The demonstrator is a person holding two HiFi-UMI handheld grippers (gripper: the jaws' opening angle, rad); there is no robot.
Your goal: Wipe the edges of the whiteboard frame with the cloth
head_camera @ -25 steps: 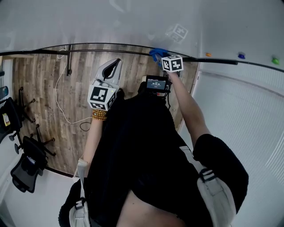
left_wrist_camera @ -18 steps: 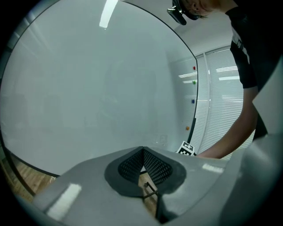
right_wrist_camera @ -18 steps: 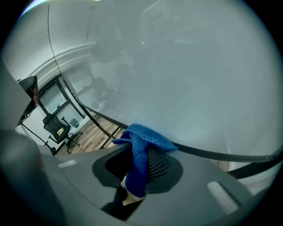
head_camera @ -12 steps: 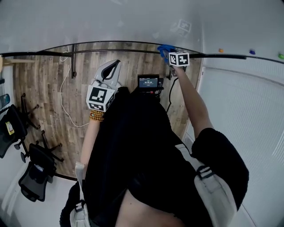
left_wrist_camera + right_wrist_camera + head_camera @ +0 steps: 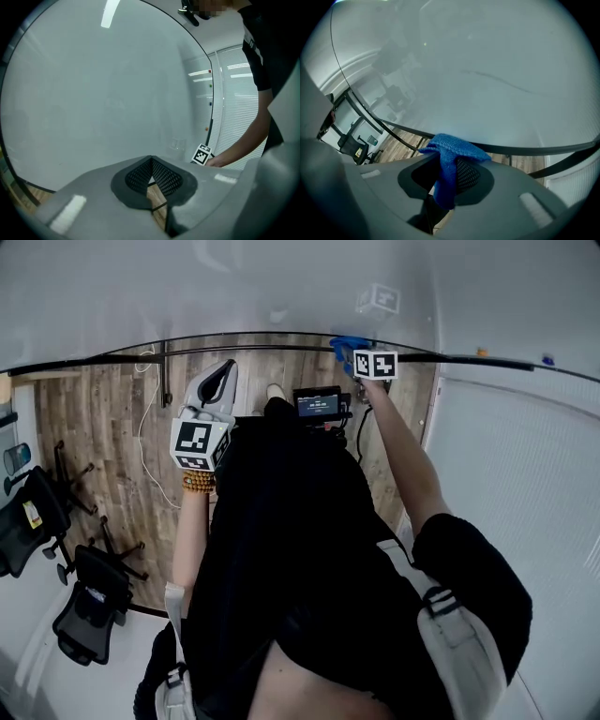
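Cloth (image 5: 454,149): blue, pinched in the right gripper's (image 5: 446,174) jaws, its bunched top against the whiteboard frame's (image 5: 534,150) dark lower edge, upper centre of the head view.
Left gripper (image 5: 151,174): jaws pressed together, nothing between them.
Change: the left gripper sits further left than half a second ago; the cloth has barely shifted.

The head camera sits up high and looks steeply down past the person's body at the wood floor (image 5: 112,427), with the whiteboard (image 5: 281,287) across the top. The camera on the left gripper (image 5: 151,160) sits back behind its jaws, close to the board, looking up along it toward the blinds (image 5: 239,108). The one on the right gripper (image 5: 354,352) is right up against the board's dark frame (image 5: 511,150). All three views share the board. The left gripper view and the head view both catch the right marker cube (image 5: 202,154).
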